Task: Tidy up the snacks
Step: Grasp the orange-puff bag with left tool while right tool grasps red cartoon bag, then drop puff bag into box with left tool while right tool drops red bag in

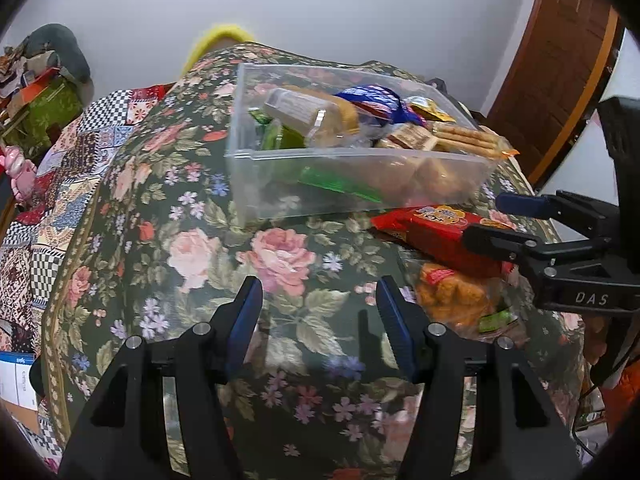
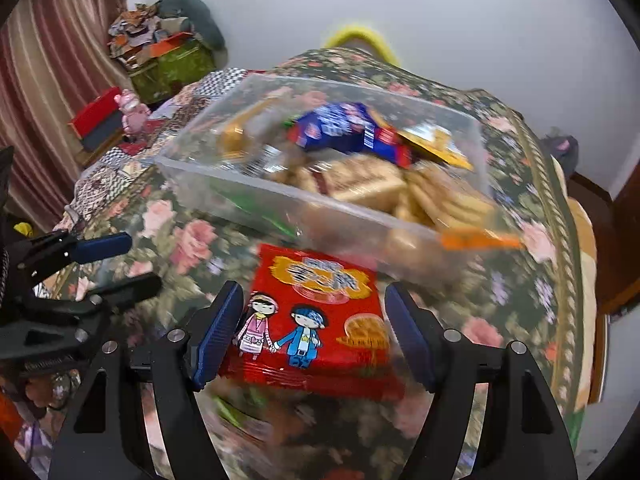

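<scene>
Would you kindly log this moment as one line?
right gripper: open around red snack pack | left gripper: open, empty | clear bin: snacks inside

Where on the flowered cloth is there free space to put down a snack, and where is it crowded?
Free: the flowered cloth left of the clear bin and in front of it, where the open left gripper hovers. Crowded: the front right, where the red snack packet lies between the right gripper fingers, beside an orange snack bag. The bin is full.

Snack packet before filled bin
</scene>
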Demonstrator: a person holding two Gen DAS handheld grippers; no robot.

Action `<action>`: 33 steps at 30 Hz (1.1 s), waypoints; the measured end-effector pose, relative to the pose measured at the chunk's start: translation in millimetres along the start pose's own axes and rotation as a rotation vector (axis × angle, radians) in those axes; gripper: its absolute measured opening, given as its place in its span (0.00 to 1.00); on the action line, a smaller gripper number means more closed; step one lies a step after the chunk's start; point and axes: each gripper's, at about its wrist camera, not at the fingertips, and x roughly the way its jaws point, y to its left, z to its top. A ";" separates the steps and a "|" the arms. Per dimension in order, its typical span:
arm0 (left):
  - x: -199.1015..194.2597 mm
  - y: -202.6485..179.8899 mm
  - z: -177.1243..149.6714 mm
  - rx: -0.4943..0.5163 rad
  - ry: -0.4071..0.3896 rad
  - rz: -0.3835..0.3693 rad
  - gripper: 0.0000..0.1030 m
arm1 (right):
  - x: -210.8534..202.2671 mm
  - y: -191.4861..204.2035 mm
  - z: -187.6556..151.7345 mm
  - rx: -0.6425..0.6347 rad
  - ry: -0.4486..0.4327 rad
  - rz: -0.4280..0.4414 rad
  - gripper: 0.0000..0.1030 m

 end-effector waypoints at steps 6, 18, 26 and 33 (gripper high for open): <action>-4.2 -20.8 0.6 0.020 -0.005 -0.027 0.64 | -2.9 -24.4 -22.7 0.040 0.032 -0.018 0.68; 2.2 -80.9 -4.7 0.088 0.037 -0.103 0.74 | -12.8 -52.8 -65.2 0.120 0.073 0.004 0.68; 29.4 -99.7 -14.3 0.132 0.049 -0.051 0.70 | -44.0 -66.9 -63.3 0.138 0.007 0.002 0.68; 24.3 -84.7 -24.3 0.161 0.005 -0.024 0.53 | -38.7 -57.1 -41.6 0.114 -0.021 0.039 0.78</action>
